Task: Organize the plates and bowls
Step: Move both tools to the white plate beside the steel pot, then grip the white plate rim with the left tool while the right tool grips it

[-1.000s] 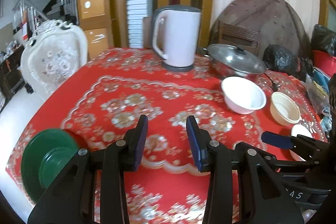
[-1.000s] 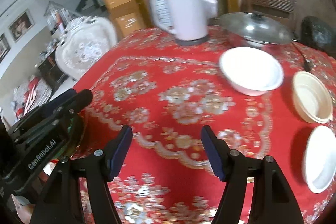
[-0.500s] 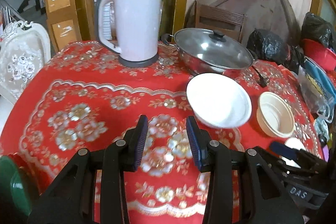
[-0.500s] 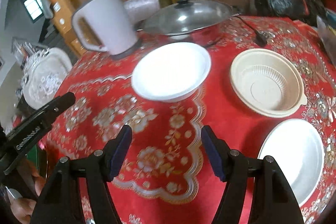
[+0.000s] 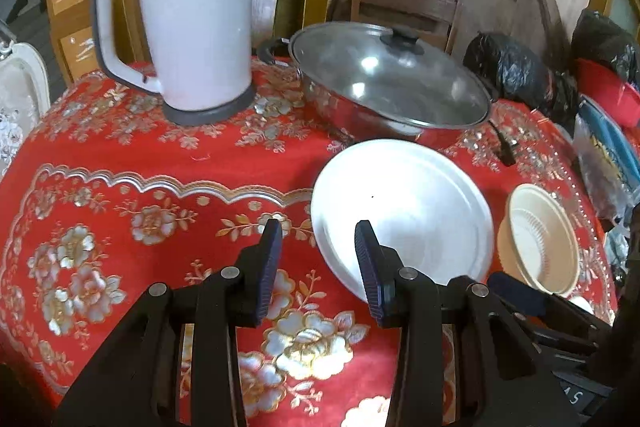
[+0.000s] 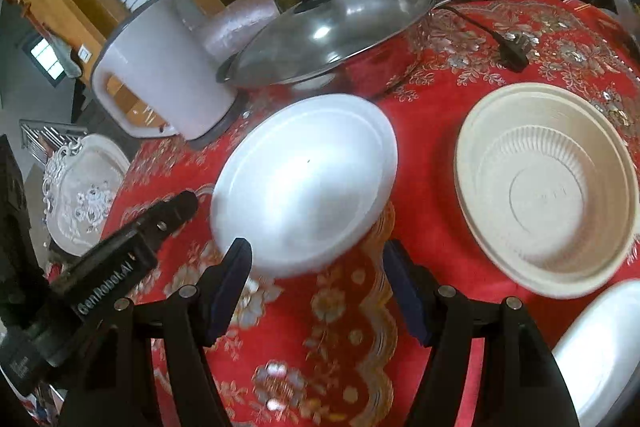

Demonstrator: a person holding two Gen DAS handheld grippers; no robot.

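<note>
The white bowl point(image 5: 404, 211) stood on the red cloth point(image 5: 160, 155) before the pot point(image 5: 392, 83). Both the left gripper point(image 5: 318, 259) and the right gripper point(image 6: 316, 279) were parted and empty. The bowl could be pushed into the beige bowl point(image 6: 548, 203) if its rim were caught unevenly.

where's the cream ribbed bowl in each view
Left wrist: the cream ribbed bowl sits at the right edge, right of the white bowl.
Right wrist: it fills the right side, again right of the white bowl.
Shared landmark: the lidded steel pan behind the white bowl.
</note>
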